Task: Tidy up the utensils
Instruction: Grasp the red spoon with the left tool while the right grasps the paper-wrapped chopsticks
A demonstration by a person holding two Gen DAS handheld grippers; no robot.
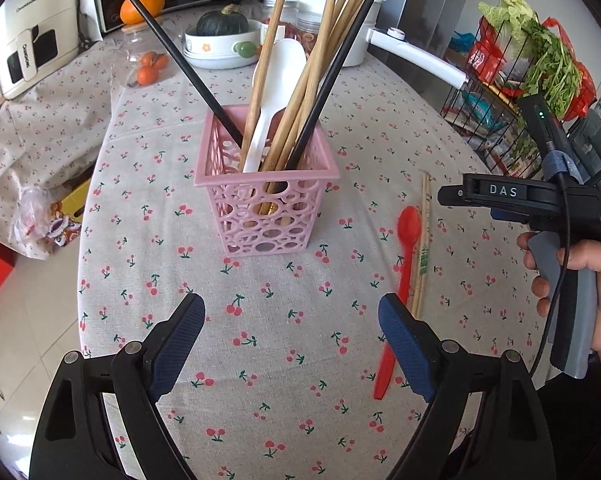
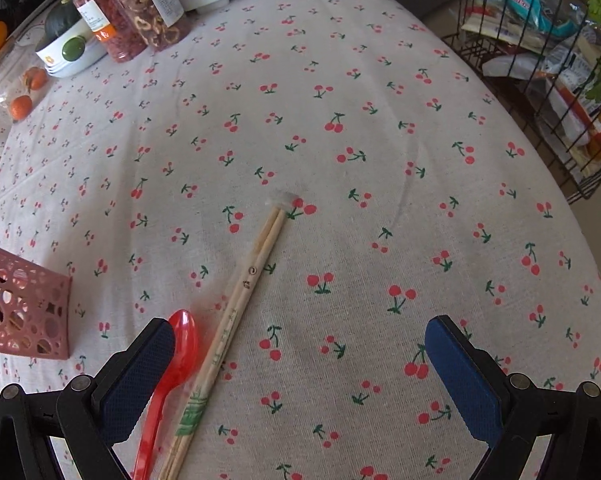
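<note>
**Two utensils left to collect**

Left gripper, bottom centre of its view, fingers apart, empty. Pink basket mid-frame already holds chopsticks and a white spoon. Right of it: red spoon and wrapped chopsticks lie side by side on the tablecloth. Right gripper spread wide, empty, left pad beside the spoon. Likely next: close on one, carry to basket.

Open bench is seen right of the wooden chopsticks; leftward passage is blocked by the red spoon and pink basket.
</note>
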